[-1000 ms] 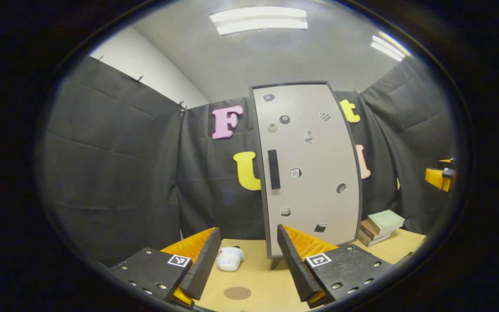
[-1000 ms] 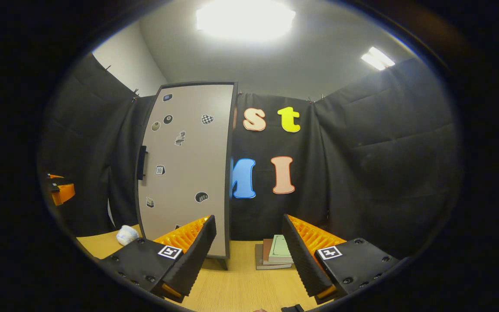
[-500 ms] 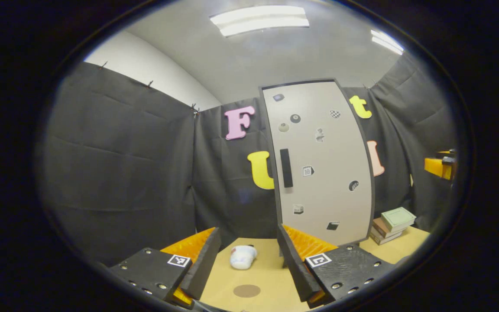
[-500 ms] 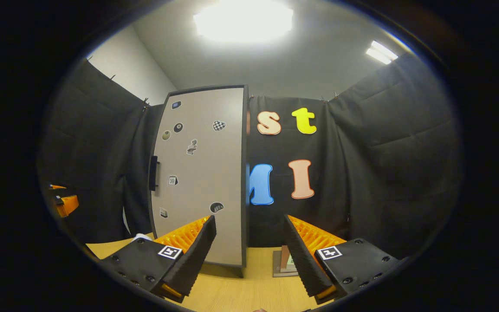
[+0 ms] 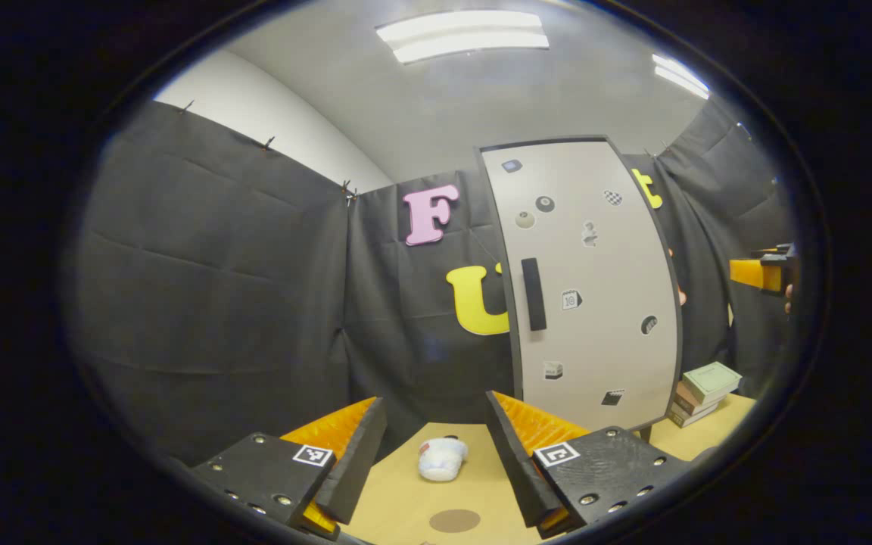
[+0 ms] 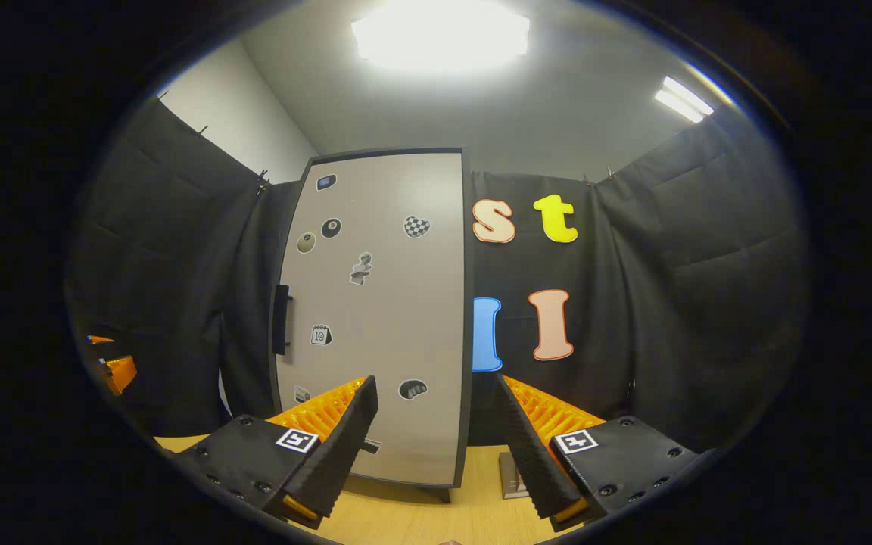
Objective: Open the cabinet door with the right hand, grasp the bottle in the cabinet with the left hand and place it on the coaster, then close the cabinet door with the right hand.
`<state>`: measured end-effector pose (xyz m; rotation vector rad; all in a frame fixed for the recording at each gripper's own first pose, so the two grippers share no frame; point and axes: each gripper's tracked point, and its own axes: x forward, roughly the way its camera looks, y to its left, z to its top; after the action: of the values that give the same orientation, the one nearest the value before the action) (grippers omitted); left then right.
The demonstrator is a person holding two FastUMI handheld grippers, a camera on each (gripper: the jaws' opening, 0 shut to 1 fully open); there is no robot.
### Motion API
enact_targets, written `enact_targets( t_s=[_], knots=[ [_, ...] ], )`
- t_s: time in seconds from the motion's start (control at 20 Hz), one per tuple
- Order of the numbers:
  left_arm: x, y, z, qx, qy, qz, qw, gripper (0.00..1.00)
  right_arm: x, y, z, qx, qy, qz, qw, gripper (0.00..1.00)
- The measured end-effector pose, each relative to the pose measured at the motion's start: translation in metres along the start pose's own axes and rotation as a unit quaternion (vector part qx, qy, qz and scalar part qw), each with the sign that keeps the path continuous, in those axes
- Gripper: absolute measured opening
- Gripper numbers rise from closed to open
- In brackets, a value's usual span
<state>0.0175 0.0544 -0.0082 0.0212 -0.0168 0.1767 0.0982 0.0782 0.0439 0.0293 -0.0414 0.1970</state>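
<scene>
Closed cabinet door is standing shut ahead, its black handle projecting on the left edge with open air before it. A book stack is lying just right of the cabinet; a white crumpled object and brown coaster are sitting on open tabletop to its left.

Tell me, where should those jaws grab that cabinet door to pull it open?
Probably the black vertical handle near the left edge of the cabinet door. It stands off the flat panel, so the right gripper, jaws apart, could come straight on and close across its narrow width.
</scene>
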Motion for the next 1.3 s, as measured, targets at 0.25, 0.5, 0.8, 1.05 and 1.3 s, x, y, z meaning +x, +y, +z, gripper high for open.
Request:
enact_targets(
  t_s=[0.25,0.5,0.8,1.05,1.3],
  knots=[
    [0.022,0.051,-0.018,-0.001,0.007,0.019,1.000,0.81,0.038,0.044,0.013,-0.017,-0.006,0.019,1.000,0.97],
    [0.036,0.107,-0.043,0.006,0.027,0.044,0.999,0.81,0.073,0.091,0.017,-0.004,-0.002,0.034,0.999,0.98],
    [0.054,0.164,-0.065,0.014,0.038,0.064,0.997,0.80,0.110,0.146,0.019,0.005,0.001,0.047,0.999,0.97],
    [0.066,0.204,-0.080,0.021,0.044,0.075,0.996,0.79,0.135,0.186,0.016,0.010,0.011,0.055,0.998,0.98],
    [0.070,0.242,-0.090,0.035,0.049,0.092,0.994,0.79,0.160,0.217,0.015,0.020,0.023,0.061,0.998,0.98]
  ],
)
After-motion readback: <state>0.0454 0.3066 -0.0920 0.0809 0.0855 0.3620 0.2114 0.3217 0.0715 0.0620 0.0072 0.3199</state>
